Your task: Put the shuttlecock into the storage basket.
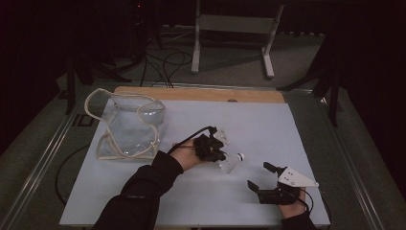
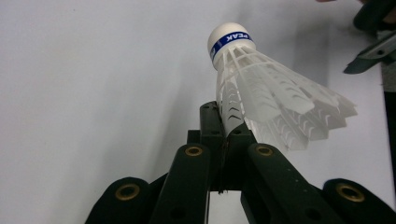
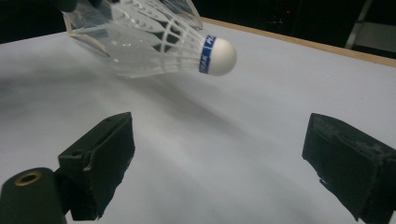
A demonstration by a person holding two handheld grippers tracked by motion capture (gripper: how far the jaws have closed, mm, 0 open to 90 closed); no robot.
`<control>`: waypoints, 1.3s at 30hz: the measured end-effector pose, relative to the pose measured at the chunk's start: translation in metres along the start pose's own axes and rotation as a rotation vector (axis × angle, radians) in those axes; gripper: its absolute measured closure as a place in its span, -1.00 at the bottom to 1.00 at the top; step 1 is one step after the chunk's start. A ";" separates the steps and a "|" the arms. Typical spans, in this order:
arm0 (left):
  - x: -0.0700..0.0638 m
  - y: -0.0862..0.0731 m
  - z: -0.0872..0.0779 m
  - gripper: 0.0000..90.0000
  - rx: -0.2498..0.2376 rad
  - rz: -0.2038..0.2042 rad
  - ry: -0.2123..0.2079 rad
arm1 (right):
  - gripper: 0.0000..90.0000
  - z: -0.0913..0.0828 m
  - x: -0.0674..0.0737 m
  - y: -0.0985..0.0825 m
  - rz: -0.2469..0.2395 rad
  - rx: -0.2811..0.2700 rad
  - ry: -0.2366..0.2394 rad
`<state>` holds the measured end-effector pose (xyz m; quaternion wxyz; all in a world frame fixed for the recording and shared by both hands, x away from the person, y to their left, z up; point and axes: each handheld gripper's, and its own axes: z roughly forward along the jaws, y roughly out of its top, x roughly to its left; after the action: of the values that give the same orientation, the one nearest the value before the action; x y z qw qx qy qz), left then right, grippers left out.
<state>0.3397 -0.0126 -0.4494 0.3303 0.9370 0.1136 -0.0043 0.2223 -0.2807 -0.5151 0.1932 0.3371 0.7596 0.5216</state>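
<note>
Two tongs work over the white desk (image 1: 143,191). The left tongs (image 1: 216,149) pinch a white shuttlecock (image 1: 231,163) by its skirt edge, holding it clear above the desk's middle, cork (image 2: 227,38) pointing away from the hand. The right tongs (image 1: 261,178) stand spread near the front right edge, nothing between them. A clear pouch (image 1: 127,125) lies at the far left.

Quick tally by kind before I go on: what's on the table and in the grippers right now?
Shuttlecock, white with a blue band, pinched at its skirt by the left gripper: 1
Clear plastic bag with cream trim, lying on the table: 1
Grippers, counting the right gripper, fingers apart and empty: 2
Total: 4
</note>
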 end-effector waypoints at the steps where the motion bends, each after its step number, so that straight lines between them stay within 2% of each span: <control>1: 0.000 0.000 -0.002 1.00 -0.004 -0.006 -0.002 | -0.80 0.000 0.000 0.000 0.002 0.001 0.000; 7: 0.000 0.000 -0.010 1.00 -0.010 -0.011 -0.020 | -0.80 0.001 0.000 0.000 0.004 0.000 0.001; 9: 0.000 0.001 -0.013 1.00 -0.021 -0.017 -0.027 | -0.80 0.001 0.000 -0.001 -0.009 0.004 0.009; 14: -0.002 0.001 -0.021 1.00 -0.016 -0.003 -0.024 | -0.80 0.000 -0.001 -0.001 0.000 0.002 0.000; 24: -0.003 -0.001 -0.040 1.00 -0.014 -0.005 -0.021 | -0.80 0.000 0.000 0.000 -0.004 0.002 -0.004; 34: -0.005 -0.001 -0.060 1.00 -0.041 -0.007 -0.021 | -0.80 -0.001 0.000 0.000 -0.007 -0.003 -0.004; 39: -0.005 -0.002 -0.066 1.00 -0.035 -0.007 -0.020 | -0.80 -0.001 0.000 0.001 -0.006 -0.001 -0.004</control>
<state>0.3301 0.0284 -0.3986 0.3480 0.9305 0.1136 -0.0131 0.2221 -0.2810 -0.5145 0.1963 0.3357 0.7599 0.5208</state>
